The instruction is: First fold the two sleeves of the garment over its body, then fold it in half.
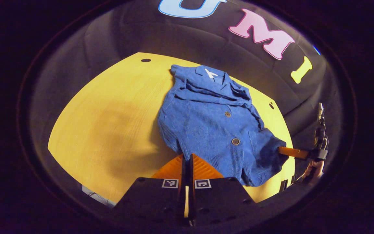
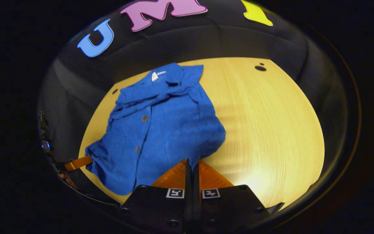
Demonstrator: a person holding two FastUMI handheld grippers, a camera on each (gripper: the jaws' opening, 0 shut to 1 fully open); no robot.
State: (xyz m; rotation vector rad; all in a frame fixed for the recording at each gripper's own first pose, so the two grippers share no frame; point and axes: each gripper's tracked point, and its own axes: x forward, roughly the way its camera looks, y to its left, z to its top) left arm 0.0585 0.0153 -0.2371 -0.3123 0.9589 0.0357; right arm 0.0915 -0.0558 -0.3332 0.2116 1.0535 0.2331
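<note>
Your left tool (image 1: 187, 162), in the left gripper view, has its fingers pressed together at the jacket's (image 1: 213, 123) hem, apparently pinching the near corner of the cloth, though the fabric between the fingers is hard to make out. In the right gripper view your right tool (image 2: 192, 167) is likewise closed at the hem's other corner; the left gripper view shows it farther off, reaching in under the lifted lower edge, with your hand (image 1: 315, 169) behind it. The blue jacket lies flat on the yellow surface (image 1: 109, 130), front up and buttoned, both sleeves already laid across its chest. Its long axis runs away from you, the collar (image 1: 206, 73) at the far end toward the booth wall and the hem nearest the tools. Judge the cloth as soft, ribbed and fairly light: it will drape and sag between the two holds, not slip. Take it by the two hem corners and keep them level, so the sleeves stay put as the hem is carried toward the collar.
</note>
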